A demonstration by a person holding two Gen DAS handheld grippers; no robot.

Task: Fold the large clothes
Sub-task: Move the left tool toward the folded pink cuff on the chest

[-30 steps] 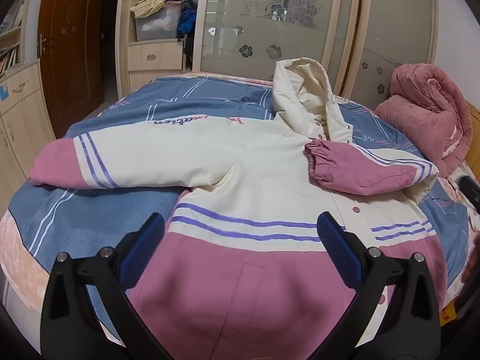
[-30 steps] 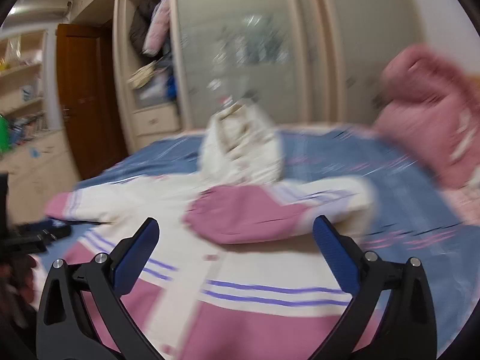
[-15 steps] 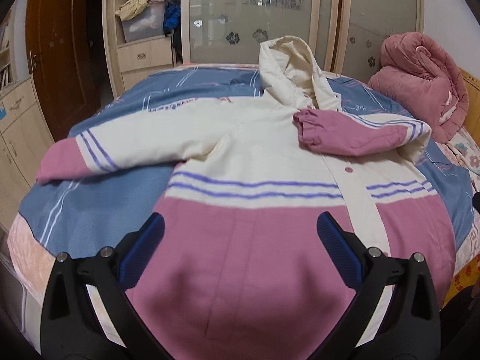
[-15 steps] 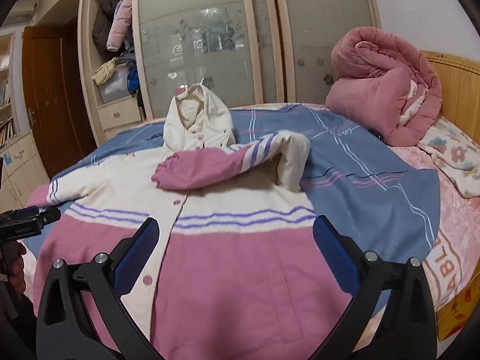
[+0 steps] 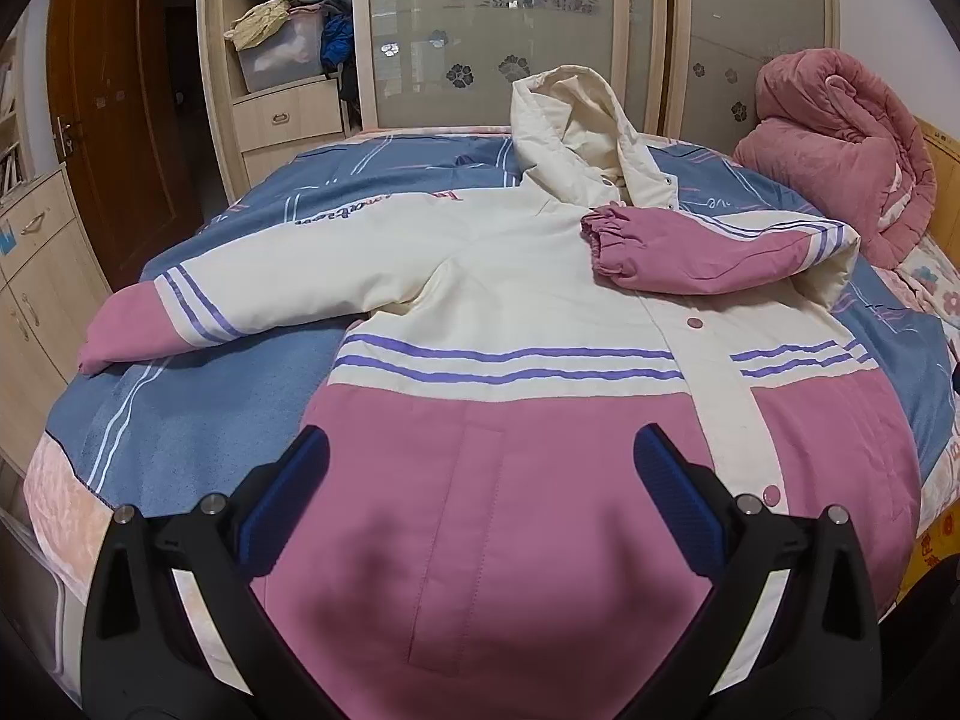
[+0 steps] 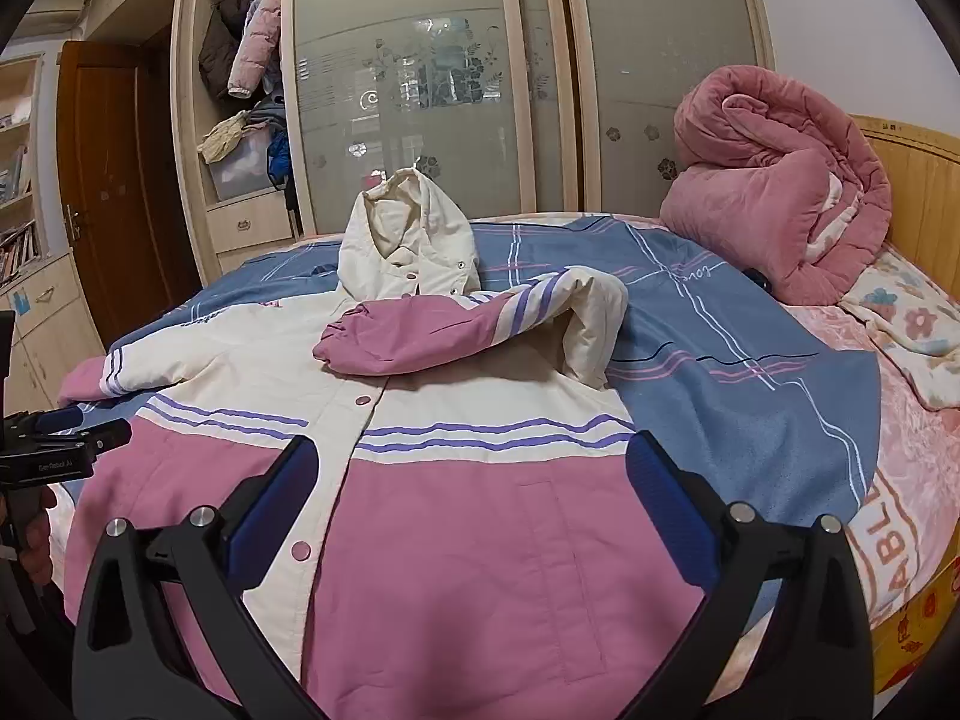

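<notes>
Jacket flat on bed; bedding reads "ABL"; both grippers' jaws spread, empty.

Readable text: few bits, mostly partial

Pink blanket edge w/ big letters "ABL", rest cut off. Blue bedsheet has script approx. "love", seen upside down, not sure. Left gripper body carries small white label, too small to read. Jacket: no legible txt.

Frosted-glass wardrobe (floral etching) behind the bed — brown door left.
</notes>
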